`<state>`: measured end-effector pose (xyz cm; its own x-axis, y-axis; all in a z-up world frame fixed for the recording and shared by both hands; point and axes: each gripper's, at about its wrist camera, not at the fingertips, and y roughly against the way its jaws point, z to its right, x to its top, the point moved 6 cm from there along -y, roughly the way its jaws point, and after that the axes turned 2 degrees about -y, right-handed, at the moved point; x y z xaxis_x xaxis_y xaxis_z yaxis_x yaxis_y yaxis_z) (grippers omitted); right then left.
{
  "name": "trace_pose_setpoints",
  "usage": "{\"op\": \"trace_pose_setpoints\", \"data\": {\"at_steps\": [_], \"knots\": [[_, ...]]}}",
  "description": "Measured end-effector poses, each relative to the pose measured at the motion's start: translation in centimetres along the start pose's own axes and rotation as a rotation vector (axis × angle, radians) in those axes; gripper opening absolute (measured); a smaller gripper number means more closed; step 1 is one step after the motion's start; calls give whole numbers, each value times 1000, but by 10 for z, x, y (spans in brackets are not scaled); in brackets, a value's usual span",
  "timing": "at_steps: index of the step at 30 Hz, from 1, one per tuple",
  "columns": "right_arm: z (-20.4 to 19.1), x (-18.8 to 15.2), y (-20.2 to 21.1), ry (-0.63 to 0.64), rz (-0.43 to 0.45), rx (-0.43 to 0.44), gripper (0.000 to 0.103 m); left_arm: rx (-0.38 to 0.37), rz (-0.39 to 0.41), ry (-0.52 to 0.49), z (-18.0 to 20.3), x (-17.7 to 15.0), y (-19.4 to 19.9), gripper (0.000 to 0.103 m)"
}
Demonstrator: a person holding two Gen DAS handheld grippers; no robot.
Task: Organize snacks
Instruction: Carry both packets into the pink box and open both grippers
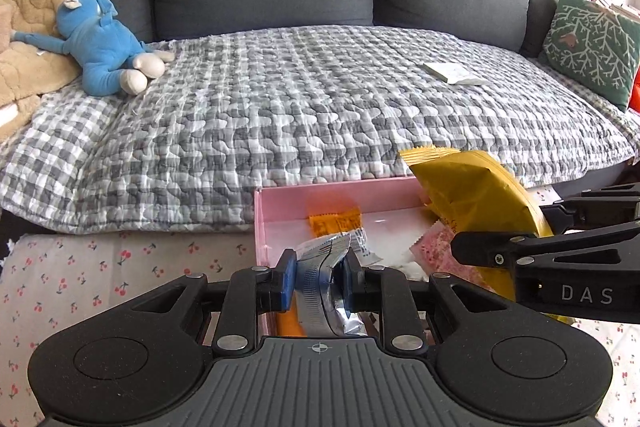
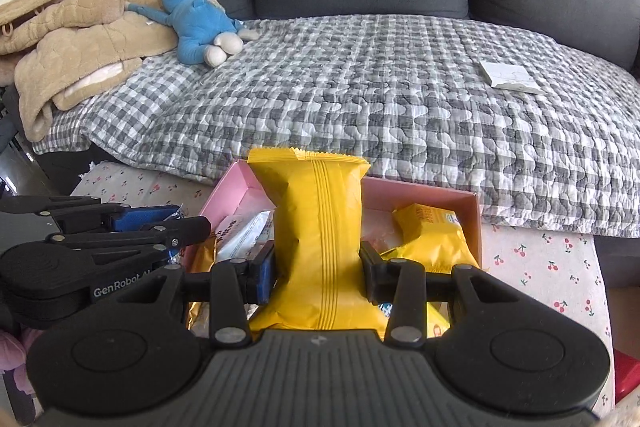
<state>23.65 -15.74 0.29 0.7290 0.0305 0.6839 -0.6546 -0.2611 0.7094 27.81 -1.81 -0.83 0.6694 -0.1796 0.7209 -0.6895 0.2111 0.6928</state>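
My left gripper (image 1: 319,275) is shut on a silver snack packet (image 1: 324,291) and holds it over the near left part of a pink box (image 1: 280,197). My right gripper (image 2: 320,273) is shut on a tall yellow snack bag (image 2: 320,223), held upright above the same pink box (image 2: 424,191). The yellow bag also shows in the left wrist view (image 1: 476,195), at the box's right end. In the box lie an orange packet (image 1: 334,221), a pink packet (image 1: 434,247), a yellow packet (image 2: 434,237) and a white packet (image 2: 244,231).
The box stands on a cherry-print cloth (image 1: 100,267) in front of a grey sofa with a checked quilt (image 1: 320,99). On the sofa lie a blue plush toy (image 1: 100,47), a beige blanket (image 2: 72,27), a white booklet (image 1: 454,73) and a green cushion (image 1: 592,47).
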Motion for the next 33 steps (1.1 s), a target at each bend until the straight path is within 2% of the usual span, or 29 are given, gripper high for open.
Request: {"op": "trace_pose_setpoints", "data": {"at_steps": [7, 11, 12, 13, 15, 18, 27, 33], "knots": [[8, 11, -20, 24, -33, -12, 39, 37, -16, 16, -3, 8, -33, 21], [10, 17, -24, 32, -35, -19, 41, 62, -9, 5, -4, 11, -40, 26], [11, 17, -24, 32, -32, -21, 43, 62, -8, 3, -3, 11, -41, 31], [12, 19, -23, 30, -25, -23, 51, 60, -6, 2, -3, 11, -41, 35], [12, 21, -20, 28, -11, -21, 57, 71, 3, 1, -3, 11, -39, 52], [13, 22, -16, 32, 0, -25, 62, 82, 5, 2, -4, 10, -36, 63], [19, 17, 8, 32, 38, -42, 78, 101, 18, -22, -1, 3, -9, 83], [33, 2, 31, 2, 69, -69, 88, 126, 15, -39, 2, -14, 13, 91]]}}
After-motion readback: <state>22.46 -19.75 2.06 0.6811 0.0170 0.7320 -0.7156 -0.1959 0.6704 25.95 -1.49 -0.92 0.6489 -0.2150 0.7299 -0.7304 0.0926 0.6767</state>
